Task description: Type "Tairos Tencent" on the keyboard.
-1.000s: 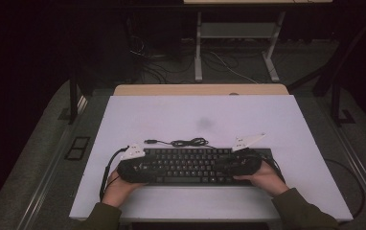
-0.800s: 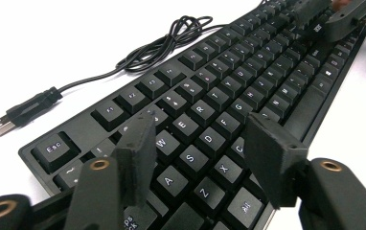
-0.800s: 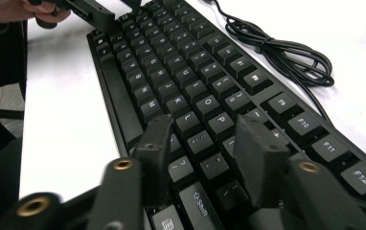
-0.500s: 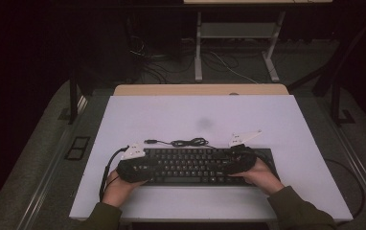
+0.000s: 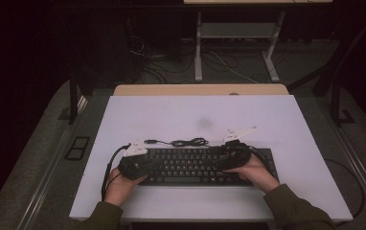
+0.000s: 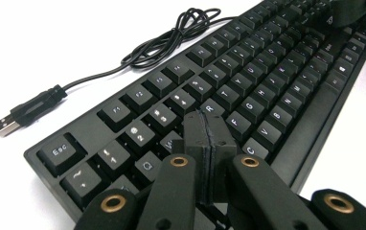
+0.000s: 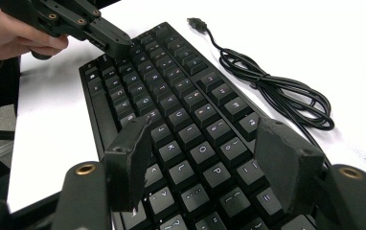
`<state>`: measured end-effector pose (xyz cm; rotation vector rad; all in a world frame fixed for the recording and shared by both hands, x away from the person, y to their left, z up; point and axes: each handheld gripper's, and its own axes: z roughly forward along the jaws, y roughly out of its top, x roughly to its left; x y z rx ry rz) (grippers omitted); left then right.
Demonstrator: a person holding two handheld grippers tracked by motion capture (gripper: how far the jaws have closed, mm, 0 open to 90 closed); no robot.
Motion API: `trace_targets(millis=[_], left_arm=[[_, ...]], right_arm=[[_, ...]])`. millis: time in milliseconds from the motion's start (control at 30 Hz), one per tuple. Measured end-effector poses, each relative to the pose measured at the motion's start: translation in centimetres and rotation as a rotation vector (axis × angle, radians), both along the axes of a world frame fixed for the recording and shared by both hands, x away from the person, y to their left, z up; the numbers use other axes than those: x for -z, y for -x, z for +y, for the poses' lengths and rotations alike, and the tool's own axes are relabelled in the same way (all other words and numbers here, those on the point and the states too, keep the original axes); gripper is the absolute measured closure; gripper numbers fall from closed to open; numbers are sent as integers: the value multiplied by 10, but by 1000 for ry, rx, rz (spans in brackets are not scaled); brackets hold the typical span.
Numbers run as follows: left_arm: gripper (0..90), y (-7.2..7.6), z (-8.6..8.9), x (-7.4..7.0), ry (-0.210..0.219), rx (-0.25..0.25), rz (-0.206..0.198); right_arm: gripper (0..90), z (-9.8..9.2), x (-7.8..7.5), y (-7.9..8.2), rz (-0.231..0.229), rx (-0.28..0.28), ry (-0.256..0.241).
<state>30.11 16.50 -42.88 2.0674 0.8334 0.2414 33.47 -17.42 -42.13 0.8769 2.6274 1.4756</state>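
On the white table [image 5: 286, 124], near its front edge, lies a black keyboard [image 5: 198, 165], and everything else can be placed against it. Behind the keyboard's back edge its black cable [image 5: 187, 142] sits in a loose bundle on the bare tabletop, with the USB plug [image 6: 6, 125] lying free beyond the Esc corner, not plugged into anything. Over the keyboard's left end hovers the left tool [image 6: 210, 143], held from below by the person's left hand [image 5: 116, 184]; its own view shows the two black jaws pressed flat together with nothing between them, their tips low over the keys around the number row and the Q-W-E-R letters, though whether they actually touch a keycap cannot be told. Over the keyboard's right half is the right tool [image 7: 210, 163], gripped by the right hand [image 5: 255, 172]; its jaws stand wide apart, empty, straddling several columns of keys around K, L and O, above the keycaps rather than clamped on them. From the right tool's view, the left tool shows at the far end of the keyboard, its closed tips pointing down at the top rows near the corner.
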Motion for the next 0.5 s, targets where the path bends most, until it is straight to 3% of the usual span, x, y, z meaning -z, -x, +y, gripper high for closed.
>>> trace_targets(millis=[500], left_arm=[[885, -13, -14, 5, -13, 12, 6]], right_arm=[[370, 10, 1, -2, -1, -18, 0]])
